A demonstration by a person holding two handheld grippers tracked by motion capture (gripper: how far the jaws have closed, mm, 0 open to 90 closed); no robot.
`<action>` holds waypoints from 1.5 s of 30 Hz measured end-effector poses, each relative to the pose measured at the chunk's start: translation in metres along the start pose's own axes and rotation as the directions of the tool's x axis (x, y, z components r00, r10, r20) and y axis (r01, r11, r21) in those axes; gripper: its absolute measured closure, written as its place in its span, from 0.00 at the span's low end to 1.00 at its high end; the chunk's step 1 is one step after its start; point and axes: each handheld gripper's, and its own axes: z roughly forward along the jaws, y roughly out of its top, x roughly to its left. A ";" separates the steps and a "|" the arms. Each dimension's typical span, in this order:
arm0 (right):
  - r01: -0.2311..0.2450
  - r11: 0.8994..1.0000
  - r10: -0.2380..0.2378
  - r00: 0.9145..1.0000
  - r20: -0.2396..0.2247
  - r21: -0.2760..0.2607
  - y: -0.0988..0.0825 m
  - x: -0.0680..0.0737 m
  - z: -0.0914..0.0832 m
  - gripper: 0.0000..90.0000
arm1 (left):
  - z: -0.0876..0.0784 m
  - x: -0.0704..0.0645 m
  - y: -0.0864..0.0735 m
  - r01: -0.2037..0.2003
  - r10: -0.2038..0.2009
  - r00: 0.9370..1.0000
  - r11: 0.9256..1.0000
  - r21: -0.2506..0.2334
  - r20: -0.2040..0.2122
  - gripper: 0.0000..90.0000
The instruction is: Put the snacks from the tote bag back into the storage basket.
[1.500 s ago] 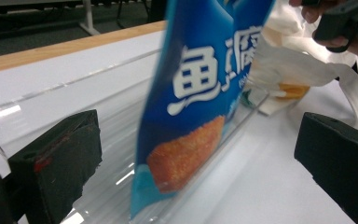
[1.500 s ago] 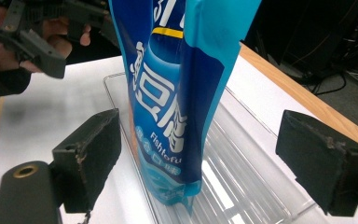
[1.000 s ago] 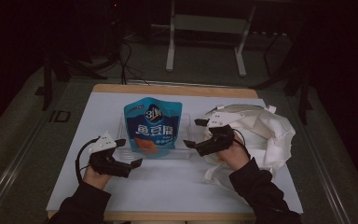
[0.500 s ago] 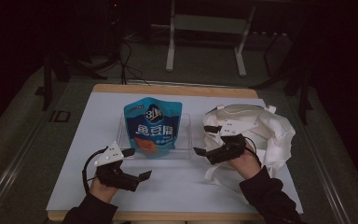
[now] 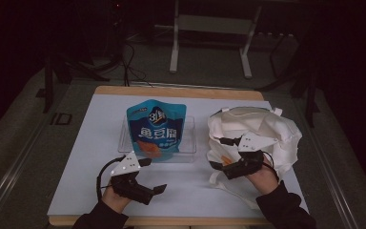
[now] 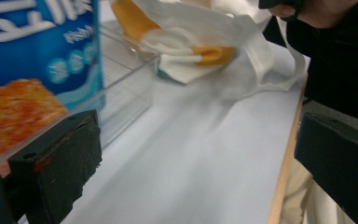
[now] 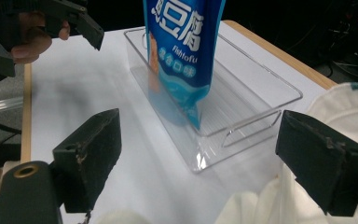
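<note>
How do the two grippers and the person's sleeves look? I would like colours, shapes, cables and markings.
The left gripper and right gripper are black, each with two blocky jaws faced with dark, worn pads. Each carries a pale grey three-cornered plate dotted with small dark holes. A thin black cable loops from the left gripper. Both sleeves are black.

A white metal stand (image 5: 209, 28) is seen at upper centre. Black cables (image 5: 129, 67) are strewn on the floor at upper left.
</note>
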 end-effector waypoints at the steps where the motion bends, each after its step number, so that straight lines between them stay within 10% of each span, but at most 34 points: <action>1: -0.001 1.000 0.001 1.000 0.002 -0.002 -0.002 0.001 -0.002 0.16 | 0.002 -0.001 0.000 -0.005 0.005 1.000 1.000 0.009 0.004 0.01; 23: -0.037 0.999 0.040 0.994 0.097 -0.035 -0.041 0.009 -0.041 0.16 | 0.024 -0.014 -0.007 -0.060 0.055 0.989 0.998 0.034 0.135 0.01; 38: -0.049 0.997 0.061 0.979 0.193 -0.066 -0.058 0.019 -0.061 0.16 | 0.031 -0.008 -0.018 -0.082 0.073 0.992 0.993 0.081 0.103 0.01; 45: -0.031 0.999 0.042 0.955 0.295 -0.042 -0.069 0.025 -0.063 0.16 | 0.030 -0.003 -0.024 -0.079 0.071 0.994 0.993 0.090 0.087 0.01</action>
